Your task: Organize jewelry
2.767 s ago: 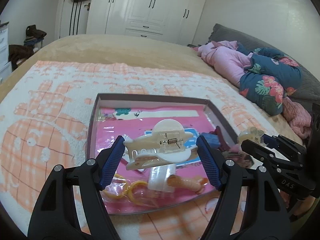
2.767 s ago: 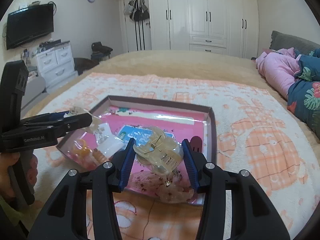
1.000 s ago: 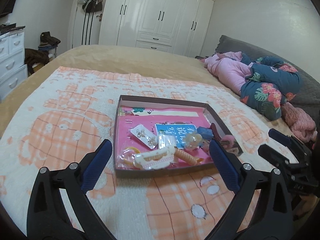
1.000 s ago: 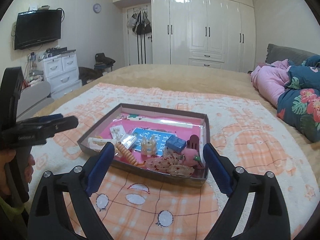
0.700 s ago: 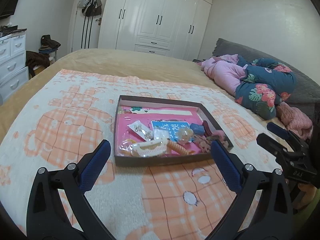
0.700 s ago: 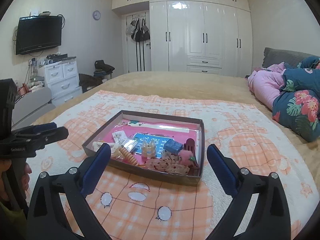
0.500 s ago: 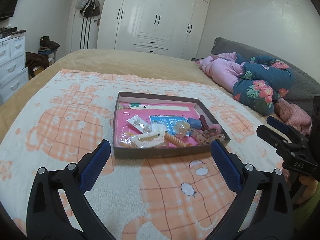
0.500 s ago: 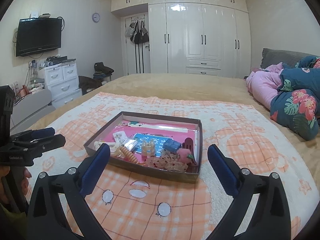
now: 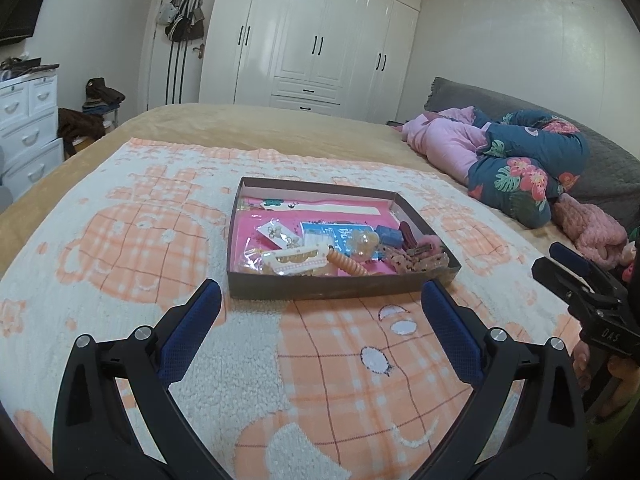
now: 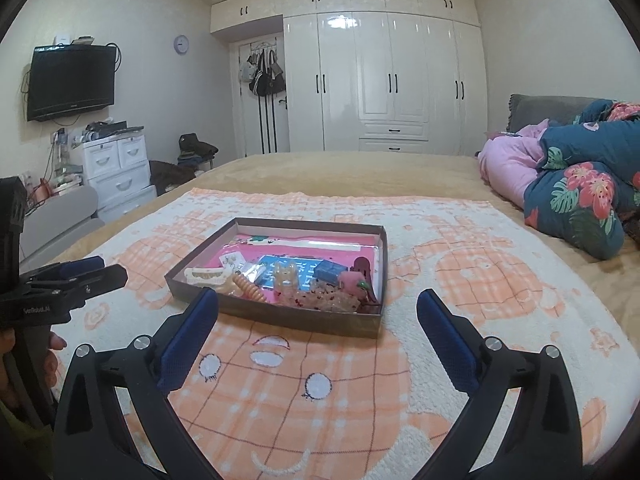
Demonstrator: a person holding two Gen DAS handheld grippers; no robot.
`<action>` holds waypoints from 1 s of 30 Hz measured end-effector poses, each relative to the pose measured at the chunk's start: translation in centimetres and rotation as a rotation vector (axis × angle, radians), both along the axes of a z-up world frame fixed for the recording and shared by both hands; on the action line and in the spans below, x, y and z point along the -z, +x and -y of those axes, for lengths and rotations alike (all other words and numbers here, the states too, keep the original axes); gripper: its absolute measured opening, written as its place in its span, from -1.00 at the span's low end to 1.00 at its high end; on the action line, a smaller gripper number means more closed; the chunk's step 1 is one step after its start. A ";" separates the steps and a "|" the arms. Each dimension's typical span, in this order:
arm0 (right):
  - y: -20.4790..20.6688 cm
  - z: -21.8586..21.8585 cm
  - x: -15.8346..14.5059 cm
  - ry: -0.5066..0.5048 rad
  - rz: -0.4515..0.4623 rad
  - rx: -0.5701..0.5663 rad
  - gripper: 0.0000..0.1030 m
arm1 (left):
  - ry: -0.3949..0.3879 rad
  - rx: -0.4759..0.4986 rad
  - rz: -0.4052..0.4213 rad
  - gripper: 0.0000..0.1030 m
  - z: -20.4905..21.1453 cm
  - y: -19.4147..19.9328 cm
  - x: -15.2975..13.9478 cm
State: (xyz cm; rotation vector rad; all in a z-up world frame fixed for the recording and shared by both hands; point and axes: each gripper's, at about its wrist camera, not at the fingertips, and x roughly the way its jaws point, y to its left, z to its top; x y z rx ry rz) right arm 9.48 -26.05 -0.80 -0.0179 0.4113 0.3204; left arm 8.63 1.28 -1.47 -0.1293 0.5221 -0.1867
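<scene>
- Showing both tools clear of the work: the left hand-held gripper (image 9: pixel 320 304) is standing wide with nothing between its blue pads, and the right hand-held gripper (image 10: pixel 318 310) is likewise spread to its widest and carrying nothing.
- Lying on the orange-and-white blanket (image 9: pixel 132 240) spread over the bed, the shallow brown box (image 9: pixel 320 286) is sitting just ahead of both tools, well apart from the bundled quilts (image 10: pixel 576 192) at the headboard side.
- Resting inside the box are the task's pieces: a cream hair claw (image 9: pixel 298 261) near the front left, an orange spiral tie (image 9: pixel 347 265) just beside it, a clear claw clip (image 9: pixel 362 242) mid-box, a card of earrings (image 9: pixel 278 234), a small blue box (image 9: pixel 388 235), and speckled clips (image 10: pixel 332 300) against the front right wall.
- Judging the stage: everything visible is sitting in the box, so the sorting is looking finished or close to it.
- Advising for any further pick: approaching over the low front wall, not through it, is keeping the light box from sliding on the soft blanket.
- Advising on grip: closing across a clip's stiff body, not its spring, is avoiding a pop-open.
- Noting a risk: the crowded front right corner is making it easy to snag a neighbour.
</scene>
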 end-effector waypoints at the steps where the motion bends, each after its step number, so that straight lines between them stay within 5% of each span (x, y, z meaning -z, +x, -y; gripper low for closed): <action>1: -0.1 0.1 0.1 0.000 -0.001 0.003 0.88 | 0.003 0.000 -0.002 0.78 0.1 -0.2 0.1; 30: -3.2 0.8 1.8 -0.019 0.196 0.070 0.88 | 0.075 -0.099 0.121 0.78 0.9 -3.0 0.5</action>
